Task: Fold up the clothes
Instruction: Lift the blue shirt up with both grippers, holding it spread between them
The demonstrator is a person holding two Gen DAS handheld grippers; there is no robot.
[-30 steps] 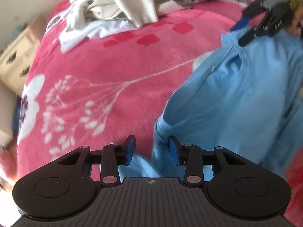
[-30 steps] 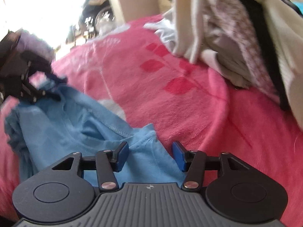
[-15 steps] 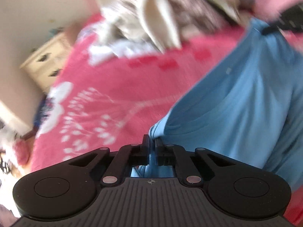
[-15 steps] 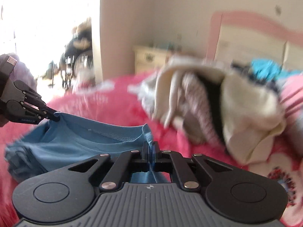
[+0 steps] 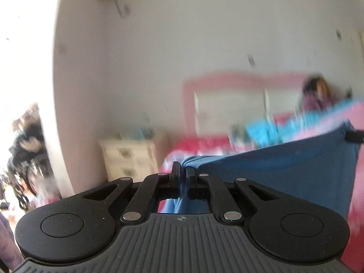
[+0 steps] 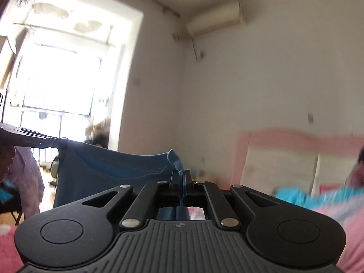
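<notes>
We hold both grippers raised and roughly level: the left gripper (image 5: 183,178) and the right gripper (image 6: 181,180) each have jaws clamped on cloth.

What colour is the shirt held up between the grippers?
Plain blue shirt, clearest in the left wrist view.

A bedroom in a private home: a bed with a red-pink cover (image 5: 179,145) stands against a pink-framed headboard (image 5: 227,104), with a cream chest of drawers (image 5: 129,157) at its left edge in the room's corner. A wall air conditioner (image 6: 213,18) hangs high on the plain white wall, and a bright doorway (image 6: 68,72) opens onto what appears to be a glazed balcony; bright turquoise cloth (image 6: 293,195), blurred, lies heaped on the bed
</notes>
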